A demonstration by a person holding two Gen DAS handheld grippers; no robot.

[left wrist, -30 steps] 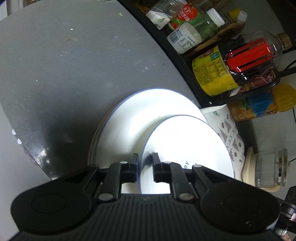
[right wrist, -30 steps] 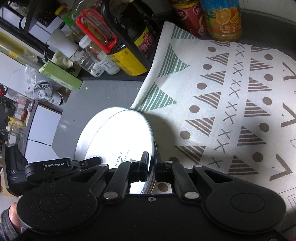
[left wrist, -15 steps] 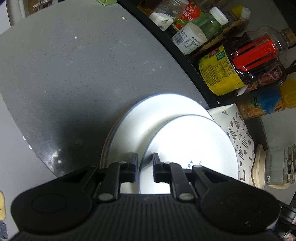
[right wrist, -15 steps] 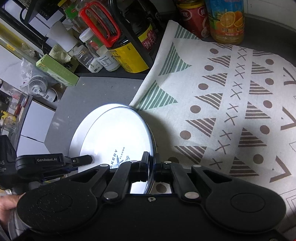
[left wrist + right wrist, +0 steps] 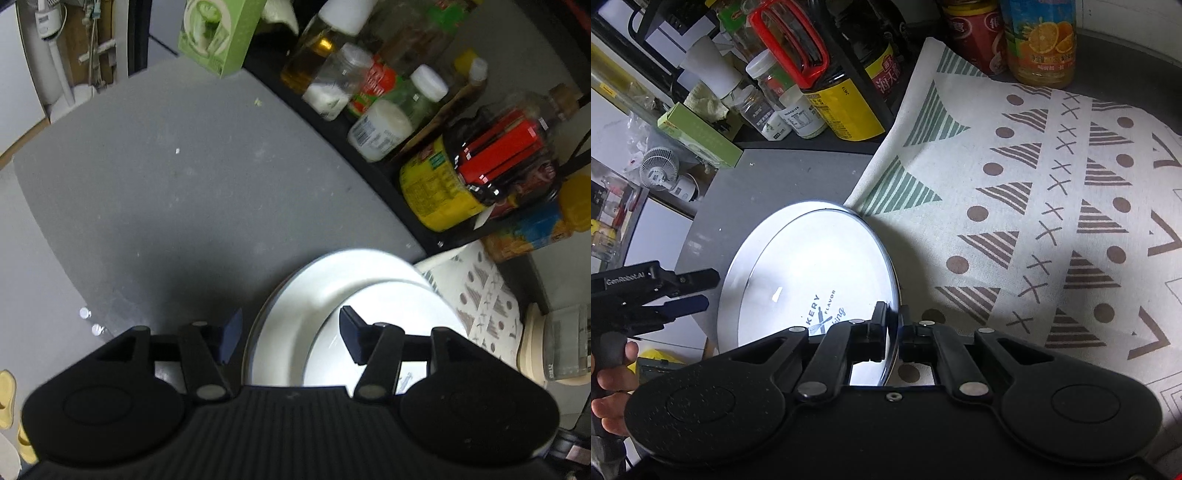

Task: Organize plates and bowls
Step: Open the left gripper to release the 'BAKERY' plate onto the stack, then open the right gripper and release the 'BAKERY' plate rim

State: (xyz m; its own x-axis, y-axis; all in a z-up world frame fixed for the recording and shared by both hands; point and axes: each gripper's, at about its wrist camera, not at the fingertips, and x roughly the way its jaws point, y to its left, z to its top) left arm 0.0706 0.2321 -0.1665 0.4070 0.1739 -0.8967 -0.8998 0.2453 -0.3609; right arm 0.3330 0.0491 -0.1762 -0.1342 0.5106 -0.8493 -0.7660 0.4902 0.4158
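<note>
Sitting on the bigger plate [image 5: 295, 295] at the grey table's [image 5: 166, 184] edge, the small printed plate [image 5: 812, 273] is pinched by its rim in the right tongs [image 5: 893, 332]. The left tongs [image 5: 290, 334] are spread wide, holding nothing. Looks risky to me: one-sided grip on a slick rim, so it could tip or slide off toward the patterned cloth [image 5: 1034, 221].
</note>
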